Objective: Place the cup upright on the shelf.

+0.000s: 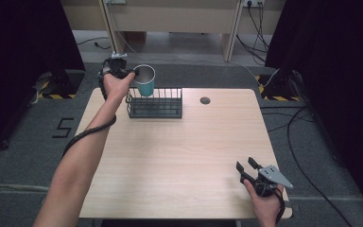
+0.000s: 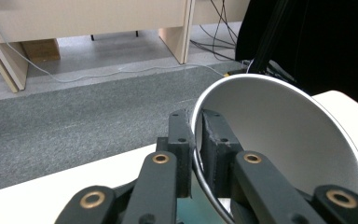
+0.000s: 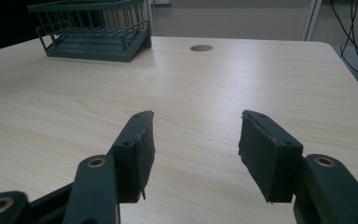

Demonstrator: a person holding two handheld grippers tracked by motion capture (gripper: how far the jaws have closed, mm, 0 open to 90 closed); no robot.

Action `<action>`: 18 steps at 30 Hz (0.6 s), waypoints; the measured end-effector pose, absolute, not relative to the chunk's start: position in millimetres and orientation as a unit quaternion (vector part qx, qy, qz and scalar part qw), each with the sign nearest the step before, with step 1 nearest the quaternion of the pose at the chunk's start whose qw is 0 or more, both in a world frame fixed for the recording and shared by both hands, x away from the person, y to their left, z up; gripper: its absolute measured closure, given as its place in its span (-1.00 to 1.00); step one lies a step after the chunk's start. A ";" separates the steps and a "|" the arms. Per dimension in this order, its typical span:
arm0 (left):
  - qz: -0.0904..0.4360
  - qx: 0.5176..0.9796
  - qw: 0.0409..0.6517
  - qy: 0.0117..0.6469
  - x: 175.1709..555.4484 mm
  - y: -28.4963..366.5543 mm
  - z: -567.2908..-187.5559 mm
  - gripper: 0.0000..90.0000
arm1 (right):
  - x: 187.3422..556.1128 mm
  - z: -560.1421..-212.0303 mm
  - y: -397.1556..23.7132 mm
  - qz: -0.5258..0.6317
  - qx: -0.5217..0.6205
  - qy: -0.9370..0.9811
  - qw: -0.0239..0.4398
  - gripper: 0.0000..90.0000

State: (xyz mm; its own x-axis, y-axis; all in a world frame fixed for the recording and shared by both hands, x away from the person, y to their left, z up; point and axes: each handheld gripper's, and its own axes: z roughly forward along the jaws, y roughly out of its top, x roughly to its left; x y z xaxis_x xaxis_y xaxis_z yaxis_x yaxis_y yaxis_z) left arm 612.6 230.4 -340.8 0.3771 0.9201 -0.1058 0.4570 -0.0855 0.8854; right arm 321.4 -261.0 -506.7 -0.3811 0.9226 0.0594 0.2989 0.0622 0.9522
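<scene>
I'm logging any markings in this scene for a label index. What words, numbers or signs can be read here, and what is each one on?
"5": a dark figure on the grey floor left of the table, read from the high view.
Black and yellow hazard stripes, a sign without words, on the stand bases at both far corners.
No readable text on the cup, the wire rack, the left gripper or the right gripper.

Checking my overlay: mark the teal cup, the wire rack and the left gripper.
teal cup [image 1: 146, 87], high view, outer wall.
wire rack [image 1: 154, 112], high view, front wall.
left gripper [image 2: 195, 140], left gripper view, between fingertips pinching the cup's rim.
</scene>
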 end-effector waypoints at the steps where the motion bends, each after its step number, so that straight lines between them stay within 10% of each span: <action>1: 0.252 0.692 0.457 0.498 612.6 229.4 -342.2 0.83 | 321.4 -506.7 -261.1 0.504 0.463 0.660 0.309 0.01; 18: 0.235 0.702 0.446 0.503 615.1 217.6 -365.0 0.83 | 320.8 -506.8 -261.0 0.505 0.462 0.661 0.308 0.01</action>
